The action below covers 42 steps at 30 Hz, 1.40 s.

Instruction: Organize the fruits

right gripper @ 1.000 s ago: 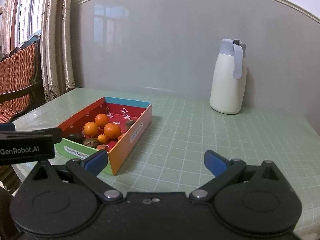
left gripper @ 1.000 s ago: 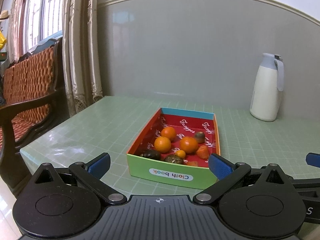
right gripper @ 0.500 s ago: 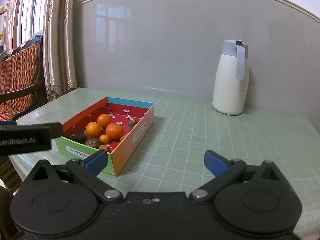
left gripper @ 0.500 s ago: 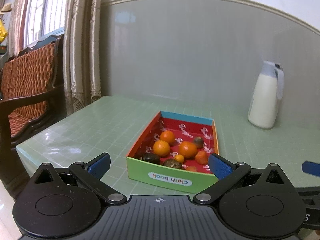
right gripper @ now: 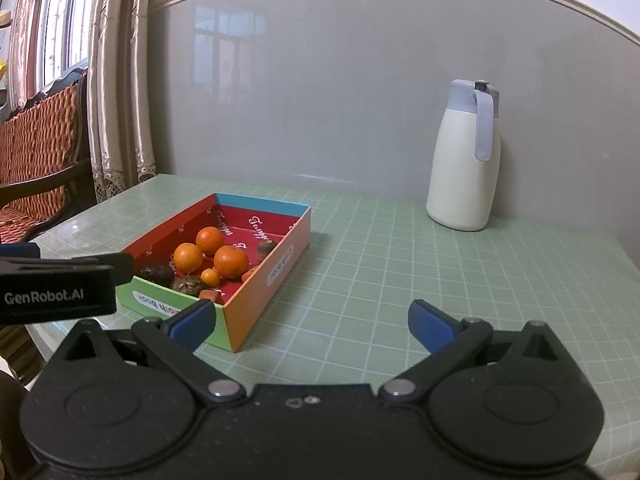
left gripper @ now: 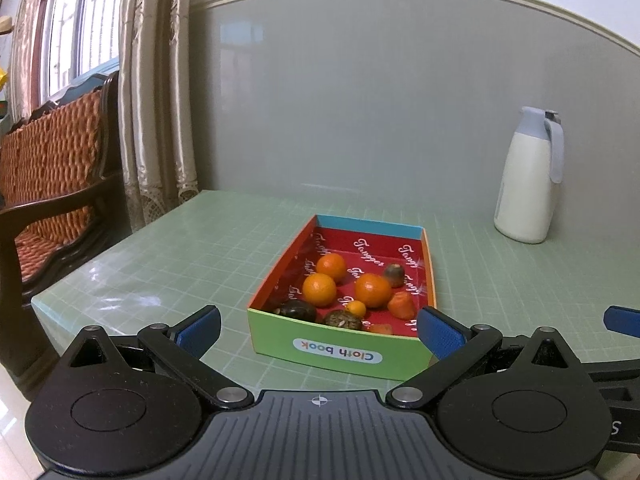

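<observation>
A colourful cardboard box (left gripper: 336, 354) with a red inside stands on the green table; it also shows in the right wrist view (right gripper: 276, 276). In it lie three oranges (left gripper: 319, 289) (right gripper: 230, 261), a small orange fruit (left gripper: 355, 308), dark fruits (left gripper: 297, 311) and reddish pieces (left gripper: 401, 305). My left gripper (left gripper: 318, 330) is open and empty, just before the box's near wall. My right gripper (right gripper: 310, 320) is open and empty, to the right of the box, over the table.
A white jug with a pale blue lid (left gripper: 528, 196) (right gripper: 464, 168) stands at the back right near the wall. A wooden chair (left gripper: 52, 184) and curtains (left gripper: 156, 112) are left of the table. The table's left edge (left gripper: 40, 304) is close.
Both grippers have risen and tilted slightly, so the box and jug sit lower in view. Both stay open. The fruits have not moved.
</observation>
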Each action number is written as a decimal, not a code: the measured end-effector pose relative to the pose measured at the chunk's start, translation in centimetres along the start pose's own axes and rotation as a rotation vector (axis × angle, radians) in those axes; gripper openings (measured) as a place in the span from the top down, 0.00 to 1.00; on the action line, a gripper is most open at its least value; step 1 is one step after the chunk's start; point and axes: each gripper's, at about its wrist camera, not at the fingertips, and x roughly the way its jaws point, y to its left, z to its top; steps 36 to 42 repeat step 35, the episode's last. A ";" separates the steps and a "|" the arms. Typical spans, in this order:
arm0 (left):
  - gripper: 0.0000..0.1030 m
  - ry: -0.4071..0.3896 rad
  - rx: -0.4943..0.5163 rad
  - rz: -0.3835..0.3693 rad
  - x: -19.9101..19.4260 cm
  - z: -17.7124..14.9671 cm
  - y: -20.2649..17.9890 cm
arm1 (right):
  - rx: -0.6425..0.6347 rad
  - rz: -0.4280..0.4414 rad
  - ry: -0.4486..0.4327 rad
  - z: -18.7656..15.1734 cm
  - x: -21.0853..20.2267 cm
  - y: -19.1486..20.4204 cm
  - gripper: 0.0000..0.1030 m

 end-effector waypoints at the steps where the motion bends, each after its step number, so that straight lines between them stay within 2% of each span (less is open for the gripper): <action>1: 0.00 0.000 0.000 -0.001 0.0 0.0 0.0 | 0.001 0.000 0.000 0.0 0.0 0.0 0.00; 22: 0.00 0.013 -0.010 -0.010 0.3 0.1 0.1 | -0.008 0.006 0.005 0.0 0.4 0.2 0.00; 27: 0.00 -0.029 -0.008 -0.033 0.0 -0.1 0.2 | -0.010 0.009 0.006 0.0 0.5 0.2 0.00; 32: 0.00 -0.080 0.035 -0.022 -0.6 0.0 -0.6 | -0.009 0.010 0.006 0.0 0.6 0.2 0.00; 42: 0.00 -0.085 0.034 -0.024 -0.6 0.3 -0.7 | -0.010 0.009 0.008 0.0 0.8 0.2 0.00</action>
